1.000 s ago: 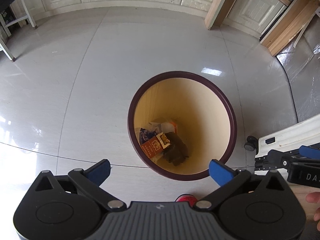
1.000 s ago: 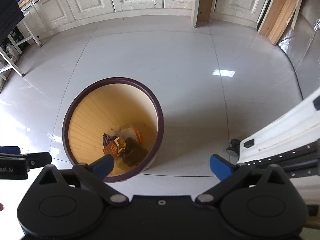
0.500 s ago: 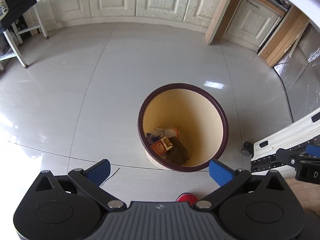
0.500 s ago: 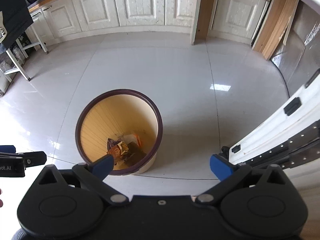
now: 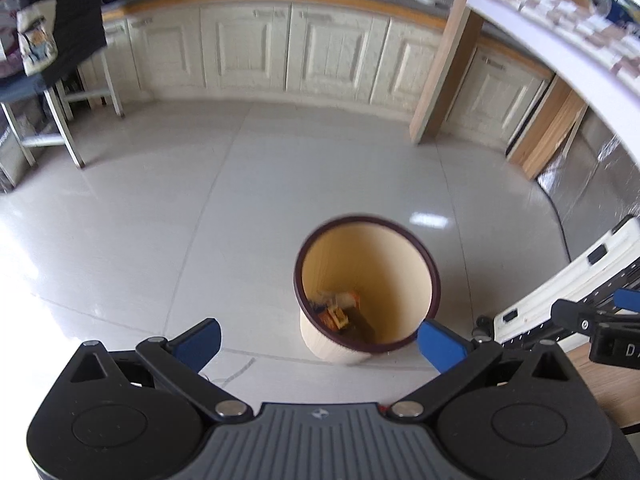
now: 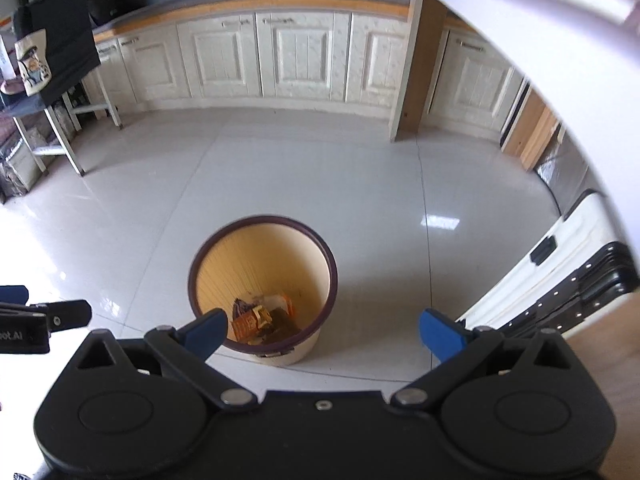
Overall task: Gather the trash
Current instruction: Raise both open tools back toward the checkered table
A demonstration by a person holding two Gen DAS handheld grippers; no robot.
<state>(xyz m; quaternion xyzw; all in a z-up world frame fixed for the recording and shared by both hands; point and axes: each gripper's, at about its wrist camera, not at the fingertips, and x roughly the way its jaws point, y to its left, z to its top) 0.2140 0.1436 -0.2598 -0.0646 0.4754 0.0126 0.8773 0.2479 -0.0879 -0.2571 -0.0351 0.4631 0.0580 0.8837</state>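
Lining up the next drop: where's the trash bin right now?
The trash bin stands on the tiled floor, centre-right in the left wrist view, just left of the white wheeled frame.

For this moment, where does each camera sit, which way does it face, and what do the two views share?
Left wrist: sits on the left tool, angled down at the floor and trash bin; its open blue-tipped fingers show, with the right tool at the right edge.
Right wrist: sits on the right tool, facing the same bin from further right; open fingers show, with the left tool at the left edge.
Shared: the bin with wrappers inside, white cabinets, tiled floor.
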